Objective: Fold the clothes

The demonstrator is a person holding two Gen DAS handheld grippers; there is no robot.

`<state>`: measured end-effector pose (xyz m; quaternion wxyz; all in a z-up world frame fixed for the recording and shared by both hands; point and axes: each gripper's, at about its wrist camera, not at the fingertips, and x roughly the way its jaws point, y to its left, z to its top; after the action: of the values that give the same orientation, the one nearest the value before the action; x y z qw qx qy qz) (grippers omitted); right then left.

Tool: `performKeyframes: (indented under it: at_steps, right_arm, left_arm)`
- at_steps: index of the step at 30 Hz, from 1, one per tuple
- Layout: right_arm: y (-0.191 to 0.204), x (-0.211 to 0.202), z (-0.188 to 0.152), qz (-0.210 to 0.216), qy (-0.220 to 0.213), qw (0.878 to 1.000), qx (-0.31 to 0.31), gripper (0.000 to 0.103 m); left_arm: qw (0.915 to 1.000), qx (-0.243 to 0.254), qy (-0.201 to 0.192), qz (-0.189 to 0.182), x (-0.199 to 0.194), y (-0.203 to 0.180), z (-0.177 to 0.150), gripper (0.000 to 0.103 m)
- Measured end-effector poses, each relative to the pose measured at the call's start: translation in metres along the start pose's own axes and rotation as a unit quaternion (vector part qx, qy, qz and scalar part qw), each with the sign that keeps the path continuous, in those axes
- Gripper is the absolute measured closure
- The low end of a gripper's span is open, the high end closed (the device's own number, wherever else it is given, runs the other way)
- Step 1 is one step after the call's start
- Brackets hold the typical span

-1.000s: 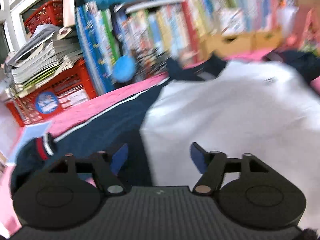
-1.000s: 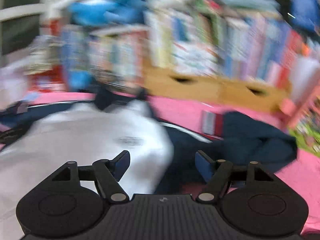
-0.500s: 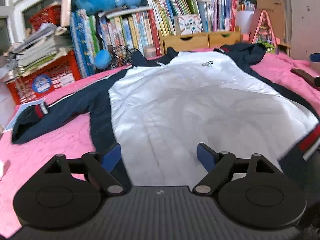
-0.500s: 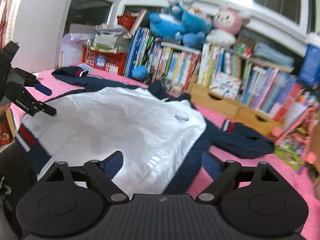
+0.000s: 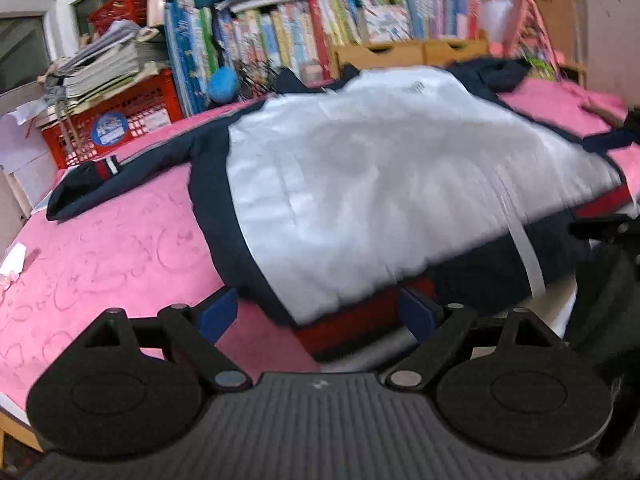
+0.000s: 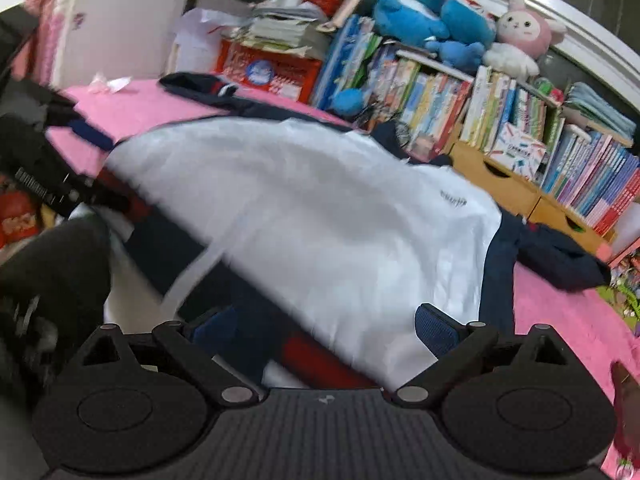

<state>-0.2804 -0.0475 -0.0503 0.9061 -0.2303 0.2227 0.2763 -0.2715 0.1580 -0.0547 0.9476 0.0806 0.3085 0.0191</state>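
One jacket (image 5: 380, 184) filled mid-frame on one pink bed (image 5: 120, 248); two grippers, left (image 5: 318, 314) and right (image 6: 326, 326), gaped apart, gripping nothing.

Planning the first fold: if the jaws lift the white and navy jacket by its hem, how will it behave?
The jacket will probably sag limply: it lies flat and its hem droops over the pink bed edge. Its white panel looks smooth and slightly shiny, so it may slip. The spread sleeves would likely trail behind.
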Motion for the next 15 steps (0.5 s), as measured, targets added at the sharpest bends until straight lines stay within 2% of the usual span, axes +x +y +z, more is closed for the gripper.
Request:
performKeyframes:
  at_steps: [4,6,15]
  right_arm:
    - [-0.008,0.019,0.021,-0.044,0.014,0.999,0.017,0.001]
    - [-0.012,0.025,0.022,-0.053,0.016,0.998,0.024,0.0]
    - [-0.023,0.034,0.019,-0.054,0.034,0.995,0.075,0.0]
  left_arm:
    - [0.9993,-0.005,-0.022,0.03,0.006,-0.001,0.016,0.011]
    - [0.9989,-0.003,-0.022,0.042,0.012,-0.002,0.021,0.011]
    - [0.9991,-0.018,-0.01,0.036,0.023,-0.007,0.022,0.011]
